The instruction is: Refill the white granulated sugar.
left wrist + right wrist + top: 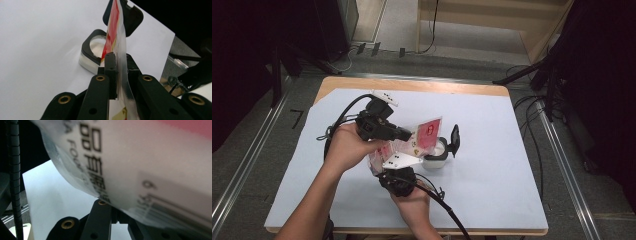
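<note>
**Both tools clamped on the red-and-white packet, tipped over the open jar at centre frame**

You've got the left tool [408, 134] pinched tight on the packet [424, 135] near its top edge, and your right tool [398, 165] is closed on its lower end, just below and left of centre. The square jar [435, 154] sits right under the packet's mouth, black flip lid [455, 139] standing open on its right. I'd say keep the mouth over the opening and raise the lower end slowly, so nothing spills onto the white surface [492, 165]. Watch that upright lid: it's close enough to snag the packet's corner. Cables [337, 122] trail off left and toward the bottom edge, apart from the jar.
</note>
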Tool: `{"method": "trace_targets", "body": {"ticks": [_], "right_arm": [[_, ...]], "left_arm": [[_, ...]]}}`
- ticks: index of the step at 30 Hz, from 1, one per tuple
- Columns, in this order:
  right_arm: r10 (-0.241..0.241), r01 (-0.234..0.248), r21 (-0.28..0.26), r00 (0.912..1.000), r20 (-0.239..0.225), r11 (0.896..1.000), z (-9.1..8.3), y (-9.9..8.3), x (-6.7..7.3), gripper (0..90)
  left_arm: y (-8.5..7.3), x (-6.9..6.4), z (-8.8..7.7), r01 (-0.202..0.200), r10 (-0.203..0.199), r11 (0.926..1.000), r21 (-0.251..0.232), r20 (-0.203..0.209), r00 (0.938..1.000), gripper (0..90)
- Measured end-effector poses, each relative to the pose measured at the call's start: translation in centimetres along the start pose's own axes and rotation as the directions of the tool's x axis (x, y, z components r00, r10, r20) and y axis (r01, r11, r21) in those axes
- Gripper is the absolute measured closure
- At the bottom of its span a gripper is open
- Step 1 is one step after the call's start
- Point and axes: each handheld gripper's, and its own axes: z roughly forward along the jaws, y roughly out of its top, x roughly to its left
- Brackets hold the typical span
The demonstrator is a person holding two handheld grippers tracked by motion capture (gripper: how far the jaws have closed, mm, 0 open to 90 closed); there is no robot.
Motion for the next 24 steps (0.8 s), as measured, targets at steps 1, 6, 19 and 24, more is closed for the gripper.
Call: {"method": "trace_targets", "body": {"ticks": [1, 6, 19, 24], "right_arm": [[-0.003, 0.003, 0.001, 1.0, 0.001, 1.0, -0.01, -0.03, -0.01, 90.0], [-0.002, 0.002, 0.005, 1.0, -0.002, 1.0, 0.16, -0.35, -0.05, 90.0], [-0.009, 0.009, 0.025, 0.9999, -0.005, 1.0, 0.41, -0.67, -0.04, 90.0], [-0.002, 0.002, 0.023, 1.0, -0.003, 1.0, 0.34, -0.65, -0.29, 90.0]], "left_arm": [[-0.03, 0.04, 0.09, 0.0, 0.0, 1.0, 0.0, 0.003, 1.0, 85.5], [-0.19, 0.18, 0.08, 0.002, -0.002, 0.9999, 0.016, 0.002, 1.0, 85.7], [-0.71, 0.24, -0.02, 0.014, -0.014, 0.9997, 0.02, -0.004, 0.9999, 88.4], [-0.91, 0.26, -0.18, 0.006, -0.005, 0.9996, 0.029, -0.015, 0.9999, 88.8]]}}
